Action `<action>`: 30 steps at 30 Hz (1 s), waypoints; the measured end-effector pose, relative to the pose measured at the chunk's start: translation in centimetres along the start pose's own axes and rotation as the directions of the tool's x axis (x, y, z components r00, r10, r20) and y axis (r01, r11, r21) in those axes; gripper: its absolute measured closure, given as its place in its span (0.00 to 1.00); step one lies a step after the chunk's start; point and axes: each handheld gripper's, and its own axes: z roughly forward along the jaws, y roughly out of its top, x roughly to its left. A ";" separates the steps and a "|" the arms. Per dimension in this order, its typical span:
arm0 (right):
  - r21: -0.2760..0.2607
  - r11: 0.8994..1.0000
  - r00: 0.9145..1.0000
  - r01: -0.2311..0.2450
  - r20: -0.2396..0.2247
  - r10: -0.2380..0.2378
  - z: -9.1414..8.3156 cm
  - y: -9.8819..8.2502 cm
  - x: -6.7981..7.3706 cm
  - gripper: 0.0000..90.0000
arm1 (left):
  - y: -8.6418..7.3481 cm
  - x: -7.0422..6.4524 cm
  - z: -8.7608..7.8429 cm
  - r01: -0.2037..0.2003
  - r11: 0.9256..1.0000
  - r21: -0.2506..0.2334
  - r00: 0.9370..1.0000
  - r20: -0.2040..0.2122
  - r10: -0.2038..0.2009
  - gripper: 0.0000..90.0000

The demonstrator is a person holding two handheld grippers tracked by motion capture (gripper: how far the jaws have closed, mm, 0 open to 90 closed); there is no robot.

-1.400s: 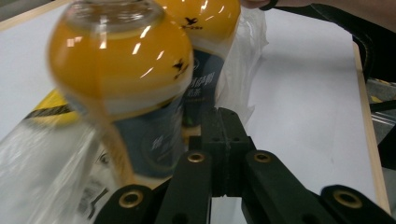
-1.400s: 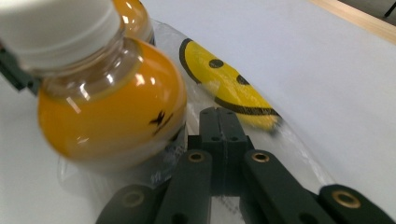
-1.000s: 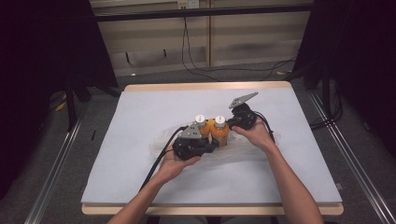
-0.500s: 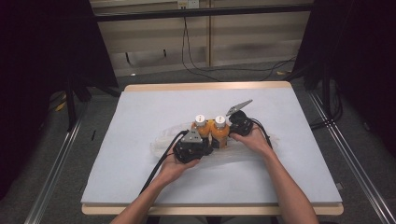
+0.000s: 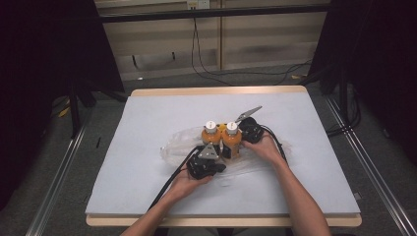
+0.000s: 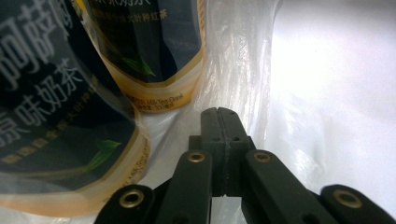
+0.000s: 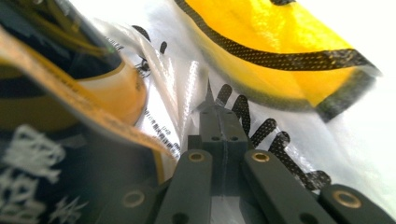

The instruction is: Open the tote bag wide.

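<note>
Nearest the camera in the high view, the person's two forearms came in from the bottom edge, cut off by the frame, and converged on the middle of the pale grey-white table mat (image 5: 147, 147). The left gripper (image 5: 205, 164) sat low in the left hand, its jaw tips hidden under its own black body; its own view showed the jaws pressed fully together with a fold of the crumpled clear plastic bag (image 5: 179, 147) rising right at their tips. Whether that film was actually pinched was hard to tell. Just beyond, the two orange milk-tea bottles with white caps (image 5: 222, 140) stood upright, touching each other, inside the bag. The right gripper (image 5: 250, 130) lay against the far bottle's side, hand wrapped around it. Its jaws were closed too, tips against printed film, the bottle labels blurred and cropped.
</note>
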 end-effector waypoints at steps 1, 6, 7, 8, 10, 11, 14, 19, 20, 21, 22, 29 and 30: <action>-0.001 1.000 1.000 -0.005 0.003 0.005 0.0 0.0 0.0 1.00 | 0.0 0.0 0.0 0.000 1.000 0.000 1.000 0.000 0.000 1.00; 0.001 1.000 0.999 -0.014 0.031 0.014 0.3 0.5 -0.2 1.00 | 0.0 -0.4 -0.1 -0.015 1.000 0.015 0.999 0.028 0.015 1.00; 0.001 1.000 0.999 -0.014 0.031 0.014 0.3 0.5 -0.2 1.00 | -0.1 -0.5 -0.1 -0.019 1.000 0.020 0.999 0.031 0.018 1.00; 0.002 1.000 0.999 -0.012 0.035 0.012 0.3 0.6 -0.3 1.00 | 0.0 -0.6 -0.2 -0.022 0.999 0.026 0.999 0.034 0.021 1.00; -0.008 1.000 0.999 -0.015 0.046 0.016 0.5 0.7 -0.5 1.00 | -0.1 -0.6 -0.2 -0.024 0.999 0.027 0.999 0.044 0.022 1.00; -0.009 1.000 0.998 -0.022 0.056 0.023 0.6 0.8 -0.6 1.00 | 0.0 -0.6 -0.3 -0.029 0.999 0.041 0.999 0.044 0.027 1.00; -0.015 1.000 0.997 -0.022 0.074 0.023 0.8 1.1 -0.6 1.00 | -0.2 -0.6 -0.2 -0.030 0.999 0.019 0.998 0.056 0.029 1.00; -0.003 1.000 0.994 -0.013 0.111 0.013 1.2 1.7 -0.7 1.00 | -0.1 -0.8 -0.3 -0.041 0.999 0.030 0.998 0.050 0.040 1.00; 0.008 1.000 0.992 -0.003 0.129 0.002 1.4 2.1 -0.7 1.00 | -0.1 -0.9 -0.3 -0.042 0.999 0.028 0.998 0.055 0.041 1.00; 0.009 1.000 0.991 0.007 0.134 -0.008 1.5 2.3 -0.8 1.00 | -0.1 -0.9 -0.4 -0.050 0.998 0.038 0.997 0.054 0.048 1.00; 0.010 1.000 0.991 0.007 0.137 -0.008 1.6 2.4 -0.8 1.00 | -0.1 -0.9 -0.4 -0.051 0.998 0.042 0.997 0.054 0.049 1.00; 0.017 1.000 0.988 -0.014 0.157 0.011 1.9 2.8 -1.1 1.00 | -0.1 -1.0 -0.4 -0.037 0.998 0.042 0.997 0.063 0.035 1.00; 0.015 1.000 0.987 -0.022 0.158 0.019 1.9 3.0 -1.2 1.00 | -0.1 -1.1 -0.4 -0.035 0.999 0.042 0.997 0.069 0.032 1.00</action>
